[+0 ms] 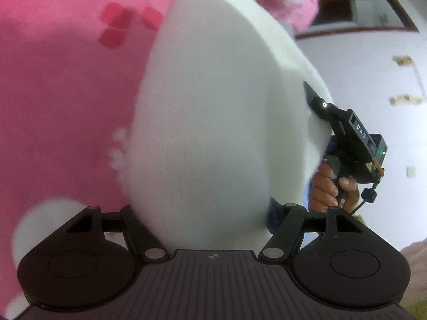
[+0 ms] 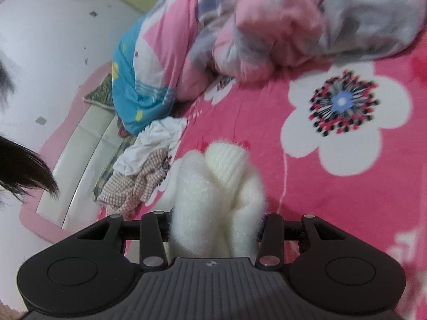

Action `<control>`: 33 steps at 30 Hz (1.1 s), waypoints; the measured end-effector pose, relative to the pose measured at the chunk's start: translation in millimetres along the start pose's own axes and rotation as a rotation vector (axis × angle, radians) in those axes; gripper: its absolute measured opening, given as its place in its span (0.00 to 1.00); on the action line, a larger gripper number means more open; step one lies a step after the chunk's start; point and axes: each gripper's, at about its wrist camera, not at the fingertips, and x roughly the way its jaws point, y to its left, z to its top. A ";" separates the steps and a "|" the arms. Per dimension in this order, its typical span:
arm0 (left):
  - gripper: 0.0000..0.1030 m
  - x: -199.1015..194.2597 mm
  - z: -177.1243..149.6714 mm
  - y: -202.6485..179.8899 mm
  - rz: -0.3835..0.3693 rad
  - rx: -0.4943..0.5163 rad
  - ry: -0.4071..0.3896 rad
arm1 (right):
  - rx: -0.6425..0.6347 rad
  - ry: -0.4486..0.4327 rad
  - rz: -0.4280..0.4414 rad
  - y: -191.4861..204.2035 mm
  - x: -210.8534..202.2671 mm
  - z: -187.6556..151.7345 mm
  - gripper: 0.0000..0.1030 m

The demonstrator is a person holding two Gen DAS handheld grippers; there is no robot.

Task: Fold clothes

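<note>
Fuzzy white sweater [image 2: 216, 200] between black tongs [image 2: 213, 229]. Pink bed sheet [image 2: 373, 200] printed with big white flowers, dark-speckled blue centres. Far quilt [image 2: 280, 26] in pink and grey; turquoise patch at left. Checked pink-and-white garment [image 2: 128, 186] near left.

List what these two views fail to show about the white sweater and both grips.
- Left gripper fingertips: left wrist view, buried under the white fuzzy sweater.
- Right gripper pads: right wrist view, hidden by bunched knit.
- Sweater's overall shape and sleeves: both views, it fills the foreground and cuts off at the camera.
- Pink floral bedsheet: left view, blurred.
</note>
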 end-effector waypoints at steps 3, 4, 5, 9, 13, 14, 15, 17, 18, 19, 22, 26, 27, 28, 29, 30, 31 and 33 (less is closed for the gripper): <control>0.68 -1.7 -17.5 -23.7 -0.024 0.046 0.046 | 0.022 -0.046 -0.043 14.7 -46.0 -14.9 0.44; 0.68 -1.2 -23.3 -32.4 -0.030 0.060 0.064 | 0.032 -0.060 -0.059 18.9 -61.4 -19.6 0.44; 0.68 0.2 -29.0 -41.7 -0.036 0.075 0.083 | 0.045 -0.073 -0.078 22.2 -76.9 -23.7 0.44; 0.68 14.9 -50.8 -85.9 -0.072 0.147 0.159 | 0.095 -0.126 -0.159 34.3 -142.1 -37.3 0.44; 0.68 35.0 -76.1 -121.9 -0.134 0.188 0.220 | 0.110 -0.159 -0.232 33.9 -203.3 -36.0 0.43; 0.68 42.2 -81.7 -129.9 -0.150 0.193 0.232 | 0.110 -0.165 -0.250 32.7 -217.0 -34.4 0.43; 0.68 52.8 -85.6 -139.4 -0.162 0.196 0.242 | 0.107 -0.166 -0.264 29.8 -229.2 -31.2 0.43; 0.68 79.1 -92.0 -159.1 -0.187 0.204 0.253 | 0.104 -0.167 -0.289 18.4 -255.9 -23.5 0.43; 0.68 93.2 -95.7 -167.8 -0.197 0.208 0.256 | 0.101 -0.165 -0.298 10.0 -268.0 -18.0 0.43; 0.68 107.9 -99.5 -176.5 -0.206 0.211 0.259 | 0.098 -0.159 -0.304 -0.4 -279.3 -11.6 0.43; 0.68 153.4 -110.8 -202.5 -0.231 0.217 0.255 | 0.087 -0.145 -0.309 -35.8 -310.9 9.0 0.43; 0.68 209.6 -125.0 -228.5 -0.244 0.187 0.217 | 0.076 -0.115 -0.264 -92.9 -338.4 41.9 0.43; 0.68 220.4 -127.3 -232.8 -0.245 0.178 0.209 | 0.075 -0.105 -0.251 -106.8 -342.9 50.3 0.43; 0.68 228.6 -129.2 -236.0 -0.244 0.168 0.197 | 0.072 -0.091 -0.237 -120.1 -345.1 58.8 0.43; 0.68 234.4 -130.4 -237.9 -0.241 0.158 0.186 | 0.067 -0.073 -0.225 -132.9 -345.6 67.0 0.43; 0.68 240.2 -131.3 -239.6 -0.235 0.145 0.175 | 0.062 -0.056 -0.212 -145.6 -346.2 75.3 0.43; 0.68 245.3 -131.9 -241.5 -0.230 0.134 0.166 | 0.056 -0.039 -0.199 -158.0 -346.0 83.5 0.43; 0.68 255.0 -132.9 -245.3 -0.222 0.115 0.149 | 0.050 -0.013 -0.170 -178.1 -342.2 96.5 0.43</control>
